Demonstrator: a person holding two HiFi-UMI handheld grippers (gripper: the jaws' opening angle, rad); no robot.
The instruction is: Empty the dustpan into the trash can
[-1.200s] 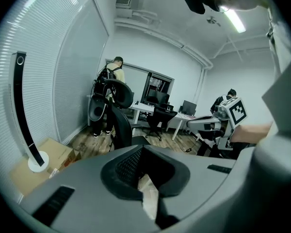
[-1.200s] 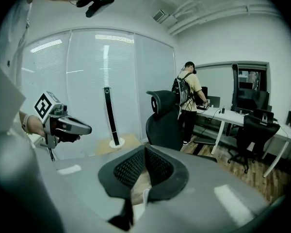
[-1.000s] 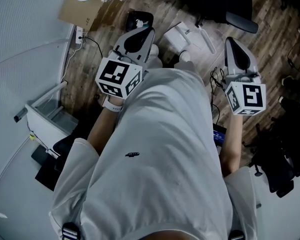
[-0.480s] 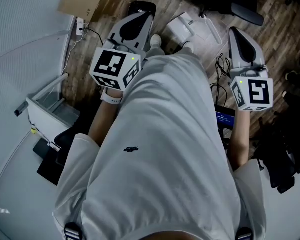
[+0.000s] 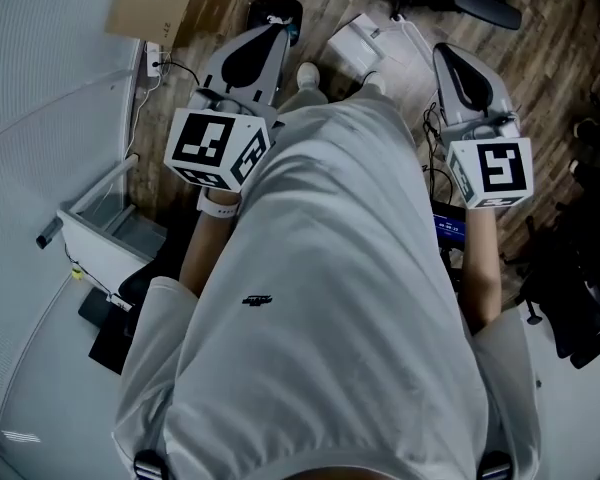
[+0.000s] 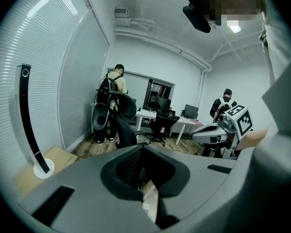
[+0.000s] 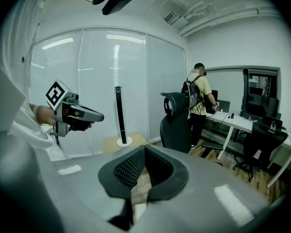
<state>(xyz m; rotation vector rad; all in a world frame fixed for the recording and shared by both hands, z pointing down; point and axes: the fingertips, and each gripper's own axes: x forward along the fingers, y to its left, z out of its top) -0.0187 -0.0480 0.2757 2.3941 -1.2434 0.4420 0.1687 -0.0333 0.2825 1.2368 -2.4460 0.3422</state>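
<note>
Both arms are held forward at waist height on either side of the torso, the left gripper (image 5: 269, 34) and right gripper (image 5: 446, 54) pointing down at the wooden floor (image 5: 540, 58), each with its jaws together and nothing between them. The white dustpan (image 5: 358, 40) lies on the floor between the two tips, and the small black trash can (image 5: 276, 12) stands just beyond the left one. Compared with half a second ago, the right gripper has shifted inward toward the torso, and the left has dropped slightly outward.

Wood-plank floor (image 5: 540, 58), white window blinds (image 7: 87, 81), black office chair (image 7: 177, 123), white desk (image 7: 233, 122).
</note>
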